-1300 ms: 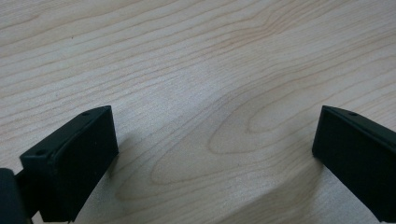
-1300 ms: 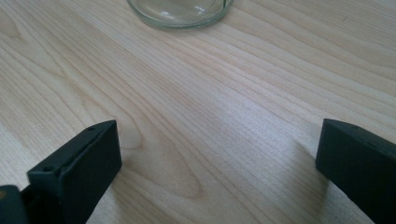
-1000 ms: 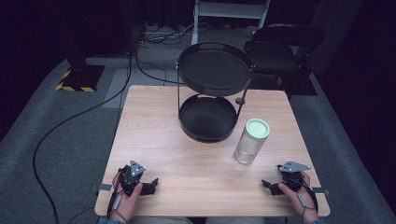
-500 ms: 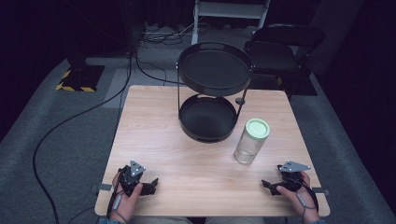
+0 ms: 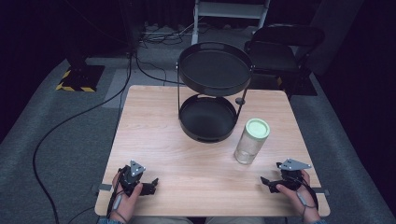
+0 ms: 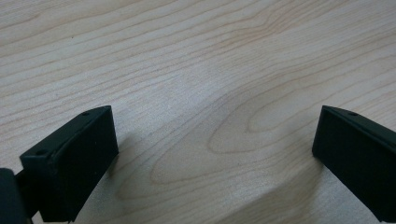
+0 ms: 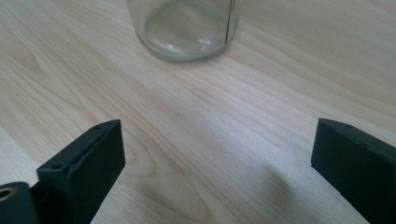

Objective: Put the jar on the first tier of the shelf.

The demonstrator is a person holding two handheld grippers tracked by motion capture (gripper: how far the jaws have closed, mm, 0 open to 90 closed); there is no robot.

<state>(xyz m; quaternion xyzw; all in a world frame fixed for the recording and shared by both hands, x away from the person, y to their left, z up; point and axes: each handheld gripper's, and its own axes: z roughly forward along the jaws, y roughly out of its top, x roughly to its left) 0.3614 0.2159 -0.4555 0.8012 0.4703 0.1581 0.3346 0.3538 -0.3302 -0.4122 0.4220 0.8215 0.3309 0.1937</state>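
Jar (image 5: pixel 252 141) with the green lid (image 5: pixel 258 127) stands upright on the table (image 5: pixel 154 126), just right of the two-tier rack (image 5: pixel 212 93) and ahead of your right gripper (image 5: pixel 269 183). Both grippers rest low with jaws wide, nothing held; left gripper (image 5: pixel 150 185) is well apart. Approach level with the right, centre the glass between the jaws, close below the lid.
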